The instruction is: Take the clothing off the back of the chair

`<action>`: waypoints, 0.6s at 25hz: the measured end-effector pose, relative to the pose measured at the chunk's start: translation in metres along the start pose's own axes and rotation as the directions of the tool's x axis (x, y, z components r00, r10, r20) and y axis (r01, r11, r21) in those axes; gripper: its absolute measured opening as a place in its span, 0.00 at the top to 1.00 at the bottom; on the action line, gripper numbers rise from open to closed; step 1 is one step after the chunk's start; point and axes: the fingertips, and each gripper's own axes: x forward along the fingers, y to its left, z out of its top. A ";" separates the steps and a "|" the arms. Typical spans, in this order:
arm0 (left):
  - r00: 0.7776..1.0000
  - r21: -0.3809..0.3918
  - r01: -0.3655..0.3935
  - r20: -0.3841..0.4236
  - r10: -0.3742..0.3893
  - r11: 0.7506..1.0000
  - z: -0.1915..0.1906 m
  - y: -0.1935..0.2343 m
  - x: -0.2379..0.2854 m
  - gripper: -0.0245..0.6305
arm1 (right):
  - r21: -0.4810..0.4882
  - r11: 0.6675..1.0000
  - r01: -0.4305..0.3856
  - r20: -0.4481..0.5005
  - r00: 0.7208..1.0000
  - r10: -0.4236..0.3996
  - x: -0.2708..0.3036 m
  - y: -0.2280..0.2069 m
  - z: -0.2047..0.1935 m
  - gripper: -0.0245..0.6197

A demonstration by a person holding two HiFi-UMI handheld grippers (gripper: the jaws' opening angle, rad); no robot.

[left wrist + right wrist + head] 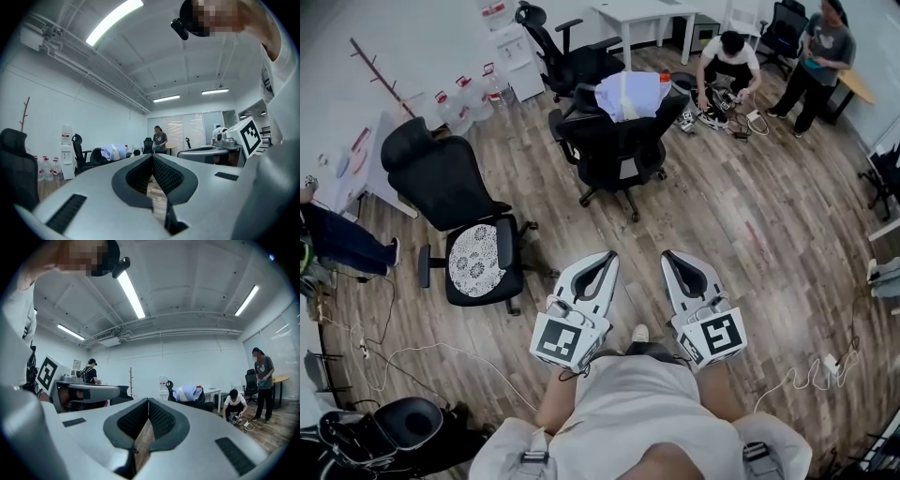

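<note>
A wooden floor (750, 225) fills most of the head view, with two black office chairs on it. The nearer chair (441, 183) sits at the left of the frame and carries a round patterned cushion (476, 261) on its seat. The farther chair (614, 150) stands at upper centre, and the clothing (630, 96) is draped over the top of its back. It looks like a pale blue and white garment, though it is too small to tell the kind. The same bundle shows at centre left of the left gripper view (114, 151) and just right of centre in the right gripper view (187, 393), in both cases well beyond the jaws. At the upper right of the head view a standing person (820, 52) and a crouching person (727, 61) are near a tangle of cables. At lower centre the left claw (609, 255) and the right claw (667, 255) point side by side up the frame toward the draped chair, well apart from it. Each claw has its jaws together with nothing between them, as the left (152, 157) and right (148, 401) gripper views show. Several water bottles (464, 94) stand by the wall at upper left.
</note>
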 end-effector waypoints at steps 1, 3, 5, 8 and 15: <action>1.000 0.001 -0.004 0.002 0.004 1.000 0.001 0.001 0.003 0.93 | -0.001 1.000 -0.004 0.002 1.000 0.004 0.002 -0.003 0.001 0.93; 1.000 0.003 -0.011 0.005 0.011 1.000 0.003 0.002 0.007 0.93 | -0.002 1.000 -0.010 0.005 1.000 0.010 0.005 -0.008 0.002 0.93; 1.000 0.005 -0.019 0.007 0.019 1.000 0.004 0.004 0.012 0.93 | -0.002 1.000 -0.018 0.010 1.000 0.018 0.008 -0.012 0.003 0.93; 1.000 0.007 -0.027 0.008 0.027 1.000 0.004 0.005 0.019 0.93 | -0.003 1.000 -0.029 0.014 0.999 0.029 0.012 -0.017 0.004 0.93; 0.999 0.002 -0.035 0.003 0.035 0.999 0.004 0.011 0.034 0.93 | -0.001 0.999 -0.034 0.013 0.999 0.034 0.021 -0.031 0.006 0.93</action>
